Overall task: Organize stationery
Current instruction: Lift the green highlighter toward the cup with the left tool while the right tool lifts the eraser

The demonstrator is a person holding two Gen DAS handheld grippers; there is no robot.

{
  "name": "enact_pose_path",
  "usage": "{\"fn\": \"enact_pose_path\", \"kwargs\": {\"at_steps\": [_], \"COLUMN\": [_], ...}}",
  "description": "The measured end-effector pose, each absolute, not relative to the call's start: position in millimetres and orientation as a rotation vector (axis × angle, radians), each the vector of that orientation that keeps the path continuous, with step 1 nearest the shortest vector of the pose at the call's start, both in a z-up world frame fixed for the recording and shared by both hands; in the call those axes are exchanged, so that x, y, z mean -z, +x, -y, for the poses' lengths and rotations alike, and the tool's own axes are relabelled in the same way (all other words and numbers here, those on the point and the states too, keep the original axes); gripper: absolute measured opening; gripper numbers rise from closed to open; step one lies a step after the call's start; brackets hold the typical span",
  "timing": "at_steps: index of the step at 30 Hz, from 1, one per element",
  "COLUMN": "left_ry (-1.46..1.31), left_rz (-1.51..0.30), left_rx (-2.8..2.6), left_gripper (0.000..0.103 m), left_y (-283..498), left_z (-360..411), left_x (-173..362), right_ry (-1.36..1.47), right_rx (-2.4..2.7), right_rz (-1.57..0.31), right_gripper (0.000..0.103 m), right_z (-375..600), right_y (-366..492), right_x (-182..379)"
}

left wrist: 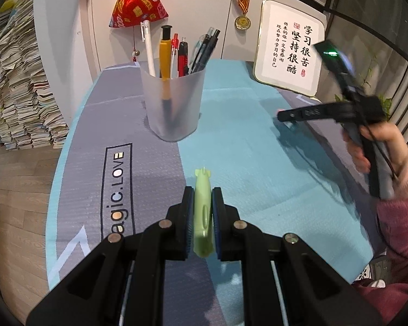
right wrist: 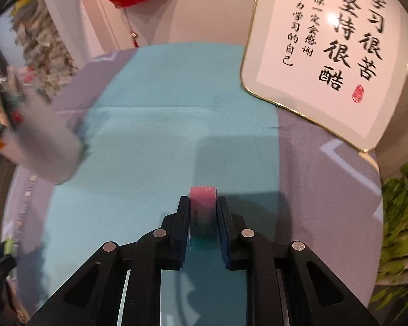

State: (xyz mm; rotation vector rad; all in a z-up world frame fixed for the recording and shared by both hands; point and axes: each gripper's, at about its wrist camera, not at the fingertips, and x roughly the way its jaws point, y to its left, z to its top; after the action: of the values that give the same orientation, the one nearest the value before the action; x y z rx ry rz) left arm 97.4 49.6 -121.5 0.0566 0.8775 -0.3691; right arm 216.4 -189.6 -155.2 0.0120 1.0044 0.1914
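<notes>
left wrist view first: my left gripper (left wrist: 202, 203) is clamped tight on a pale green utility knife (left wrist: 203, 217), which sits upright between the pads with its tip poking out past them, lifted above the desk mat (left wrist: 244, 149). straight ahead, toward the far edge of the desk, there's a frosted pen cup (left wrist: 173, 103) stuffed with pens: a white one, a yellow one, a red one and a few dark ones. a framed calligraphy board (left wrist: 288, 46) leans at the far right corner. over on the right side i can see my right gripper (left wrist: 281, 115) from the side, held in a hand (left wrist: 367, 149) with a pink sleeve; from this angle i can't tell what its fingers are doing. a red pyramid ornament (left wrist: 137, 2) and a medal (left wrist: 242, 22) hang on the wall behind, and there's a book stack (left wrist: 21, 81) off to the left.

right wrist view: the right gripper is closed on a pink eraser (right wrist: 203, 209) with a paper sleeve, both pads pressing its sides, over the teal middle strip of the mat. the pen cup is a blur at the left edge, and a green plant (right wrist: 399, 217) shows past the right edge of the desk.
</notes>
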Motion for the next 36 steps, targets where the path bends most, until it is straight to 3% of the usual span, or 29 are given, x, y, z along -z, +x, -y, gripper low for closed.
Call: {"fn": "enact_pose_path", "kwargs": {"at_steps": [12,25,36], "left_ry": [0.046,0.057,0.023], "left_rz": [-0.812,-0.709,-0.634], "left_rx": [0.315,0.275,0.257], "left_gripper": [0.011,0.011,0.011], "left_y": [107.3,115.7,137.8], "left_z": [-55.0,-64.6,-75.9], "left_x": [99.4,66.6,34.2], "right_ry": [0.048,-0.053,-0.043], "right_rx": [-0.326,-0.315,-0.319], "right_rz": [-0.814,-0.657,-0.734], "right_gripper": [0.021,0.021,0.021], "right_z": [157.9,123.2,116.9], "right_y": [134.6,117.7,122.3], "right_x": [98.6,90.8,104.6]}}
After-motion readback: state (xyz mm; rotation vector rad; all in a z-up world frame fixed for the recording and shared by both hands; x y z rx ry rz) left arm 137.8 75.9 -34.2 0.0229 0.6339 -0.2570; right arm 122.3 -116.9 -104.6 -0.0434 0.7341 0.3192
